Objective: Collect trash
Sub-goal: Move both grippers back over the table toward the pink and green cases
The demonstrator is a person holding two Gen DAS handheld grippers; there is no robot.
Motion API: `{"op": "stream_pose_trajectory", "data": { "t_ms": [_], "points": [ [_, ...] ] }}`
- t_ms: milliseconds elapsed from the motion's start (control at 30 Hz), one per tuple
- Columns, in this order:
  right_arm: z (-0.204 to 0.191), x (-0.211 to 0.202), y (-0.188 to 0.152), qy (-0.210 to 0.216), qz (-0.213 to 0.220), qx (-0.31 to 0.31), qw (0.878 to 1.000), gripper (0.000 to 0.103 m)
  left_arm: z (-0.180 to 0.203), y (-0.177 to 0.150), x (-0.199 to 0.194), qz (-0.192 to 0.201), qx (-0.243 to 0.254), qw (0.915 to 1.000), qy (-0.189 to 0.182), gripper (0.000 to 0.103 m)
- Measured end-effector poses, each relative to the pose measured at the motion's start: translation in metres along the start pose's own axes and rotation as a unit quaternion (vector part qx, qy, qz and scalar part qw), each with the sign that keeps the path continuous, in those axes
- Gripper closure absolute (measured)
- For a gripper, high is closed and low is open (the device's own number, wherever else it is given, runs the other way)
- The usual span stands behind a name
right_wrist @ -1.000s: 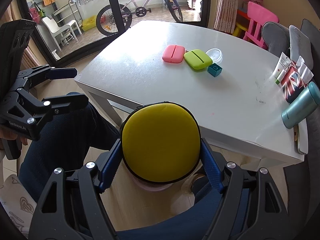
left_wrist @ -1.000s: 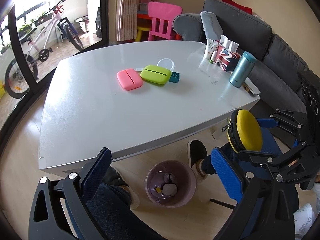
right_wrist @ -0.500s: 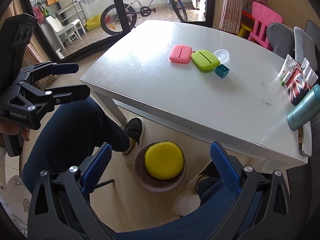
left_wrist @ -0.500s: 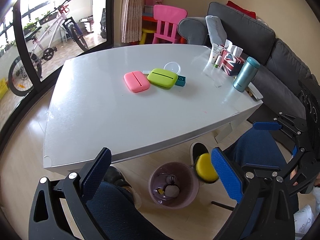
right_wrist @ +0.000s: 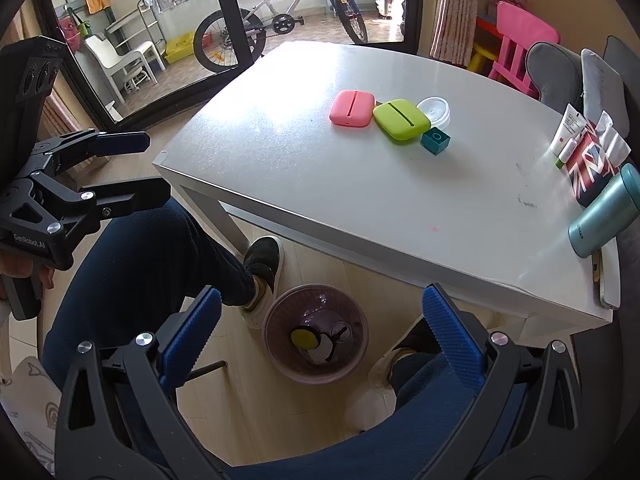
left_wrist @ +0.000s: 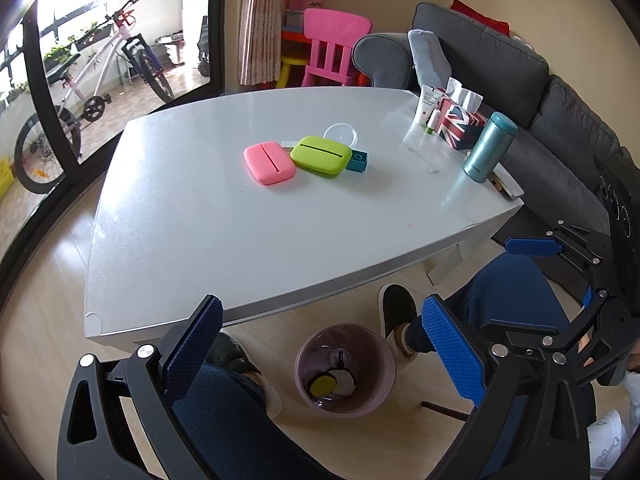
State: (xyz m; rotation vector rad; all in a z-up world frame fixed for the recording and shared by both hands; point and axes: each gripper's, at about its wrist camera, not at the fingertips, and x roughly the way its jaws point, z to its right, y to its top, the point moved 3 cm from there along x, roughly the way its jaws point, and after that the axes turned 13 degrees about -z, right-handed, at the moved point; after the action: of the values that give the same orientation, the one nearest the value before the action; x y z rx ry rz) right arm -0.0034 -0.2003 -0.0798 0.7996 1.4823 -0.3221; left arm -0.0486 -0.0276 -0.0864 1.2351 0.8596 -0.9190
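Note:
A mauve waste bin (left_wrist: 380, 384) (right_wrist: 280, 356) stands on the floor by the table's near edge, between the person's feet. A round yellow case (left_wrist: 321, 385) (right_wrist: 303, 337) lies inside it with other trash. My right gripper (right_wrist: 320, 332) is open and empty, above the bin. My left gripper (left_wrist: 320, 344) is open and empty, also over the bin. The right gripper also shows at the right of the left wrist view (left_wrist: 560, 280); the left gripper shows at the left of the right wrist view (right_wrist: 120, 168).
On the white table (left_wrist: 200, 240) lie a pink case (left_wrist: 269, 162), a green case (left_wrist: 321, 155), a clear lid (left_wrist: 340, 134), a teal block (left_wrist: 357, 161), a tissue box (left_wrist: 460, 122) and a teal flask (left_wrist: 490, 147). A grey sofa (left_wrist: 560, 120) stands behind.
My right gripper opened and let go of the yellow case. It fell into the bin and now lies there. Both grippers have stayed near the bin.

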Motion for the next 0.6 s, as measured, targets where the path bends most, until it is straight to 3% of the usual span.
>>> {"op": "stream_pose_trajectory", "data": {
  "t_ms": [333,600],
  "points": [
    [0.012,0.001,0.014,-0.006,0.005,0.005,1.000,0.004,-0.002,0.011,0.005,0.000,-0.002,1.0000,-0.001,0.007],
    [0.023,0.009,0.037,-0.012,0.008,0.004,1.000,0.004,-0.015,0.045,0.027,-0.007,-0.012,0.9999,0.002,0.007]
  ]
}}
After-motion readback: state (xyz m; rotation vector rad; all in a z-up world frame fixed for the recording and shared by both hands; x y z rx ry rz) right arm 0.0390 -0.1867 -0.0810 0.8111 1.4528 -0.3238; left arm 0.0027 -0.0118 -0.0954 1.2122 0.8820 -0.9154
